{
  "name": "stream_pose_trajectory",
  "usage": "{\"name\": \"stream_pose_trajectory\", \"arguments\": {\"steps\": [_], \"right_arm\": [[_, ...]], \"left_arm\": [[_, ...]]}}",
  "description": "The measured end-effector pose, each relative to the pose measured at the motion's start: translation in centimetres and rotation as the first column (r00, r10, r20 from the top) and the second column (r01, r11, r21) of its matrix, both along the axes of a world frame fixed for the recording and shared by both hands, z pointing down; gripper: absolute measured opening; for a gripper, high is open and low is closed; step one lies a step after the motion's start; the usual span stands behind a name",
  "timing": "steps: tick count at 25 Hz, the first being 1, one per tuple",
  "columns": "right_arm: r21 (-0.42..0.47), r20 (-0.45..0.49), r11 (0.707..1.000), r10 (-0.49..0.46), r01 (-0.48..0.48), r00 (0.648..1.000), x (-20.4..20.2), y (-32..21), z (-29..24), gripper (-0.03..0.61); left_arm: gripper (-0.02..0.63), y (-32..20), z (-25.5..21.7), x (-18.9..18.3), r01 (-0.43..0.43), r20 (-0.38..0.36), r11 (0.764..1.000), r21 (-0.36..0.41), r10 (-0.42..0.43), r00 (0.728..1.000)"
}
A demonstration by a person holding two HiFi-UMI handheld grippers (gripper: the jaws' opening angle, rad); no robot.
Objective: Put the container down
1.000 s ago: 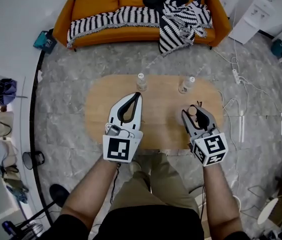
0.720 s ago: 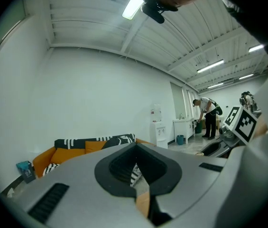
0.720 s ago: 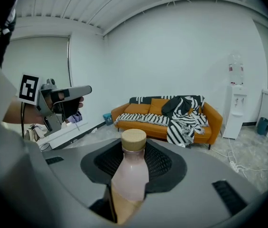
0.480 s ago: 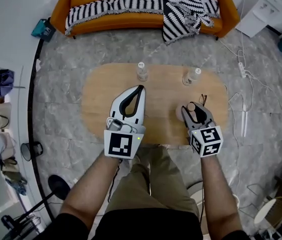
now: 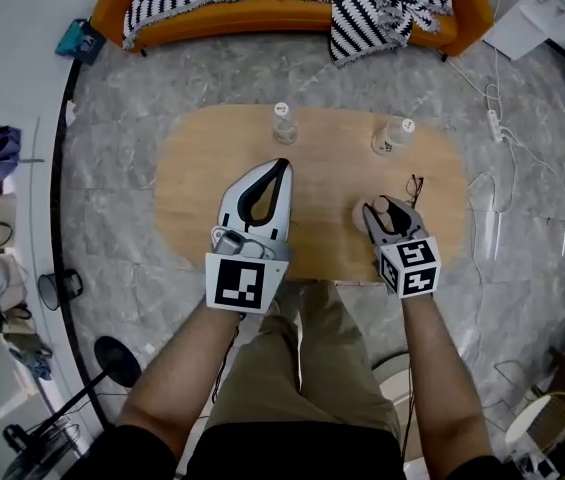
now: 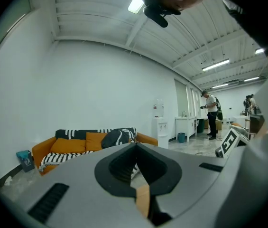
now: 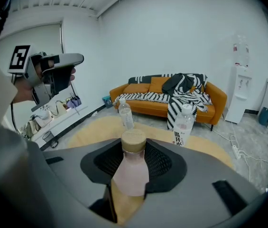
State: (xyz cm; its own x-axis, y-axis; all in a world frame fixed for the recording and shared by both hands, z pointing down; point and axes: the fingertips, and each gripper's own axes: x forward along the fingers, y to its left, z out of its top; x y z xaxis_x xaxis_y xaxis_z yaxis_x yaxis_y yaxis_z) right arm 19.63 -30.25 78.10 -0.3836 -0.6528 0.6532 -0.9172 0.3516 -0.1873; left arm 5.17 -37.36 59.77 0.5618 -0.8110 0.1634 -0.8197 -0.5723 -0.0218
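Bright, even light fills the room from ceiling strip lamps [image 6: 136,3], which glare white in the left gripper view, and shadows on the desk [image 5: 192,168] are faint and soft. Both gripper views are fisheye, with bowed lines and black corners, and the grey body of the left claw [image 6: 134,146] near the lens looks slightly soft. The head view is sharp and bends at its edges.

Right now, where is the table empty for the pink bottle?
Bare wood: the table's left end, left of the left gripper, and the middle strip between it and the right gripper, which holds the pink bottle. Crowded: two water bottles stand at the far edge, and a small dark thing lies just right of the right gripper.
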Motion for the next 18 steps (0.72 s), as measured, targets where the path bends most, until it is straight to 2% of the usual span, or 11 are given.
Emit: {"name": "stream_pose_trajectory", "arguments": {"steps": [11,18], "right_arm": [[-0.086,0.011,0.996,0.026,-0.025,1.0,0.0,-0.7,7.3,0.155],[-0.14,-0.016,0.99,0.005,-0.008,1.0,-1.1,-1.1,11.7,0.155]], "left_arm": [[0.014,-0.8,2.8,0.1,-0.006,0.003,1.0,-0.01,0.006,1.0],[0.014,-1.2,4.2,-1.2,0.021,-0.012,0.999,-0.036,-0.022,1.0]]}}
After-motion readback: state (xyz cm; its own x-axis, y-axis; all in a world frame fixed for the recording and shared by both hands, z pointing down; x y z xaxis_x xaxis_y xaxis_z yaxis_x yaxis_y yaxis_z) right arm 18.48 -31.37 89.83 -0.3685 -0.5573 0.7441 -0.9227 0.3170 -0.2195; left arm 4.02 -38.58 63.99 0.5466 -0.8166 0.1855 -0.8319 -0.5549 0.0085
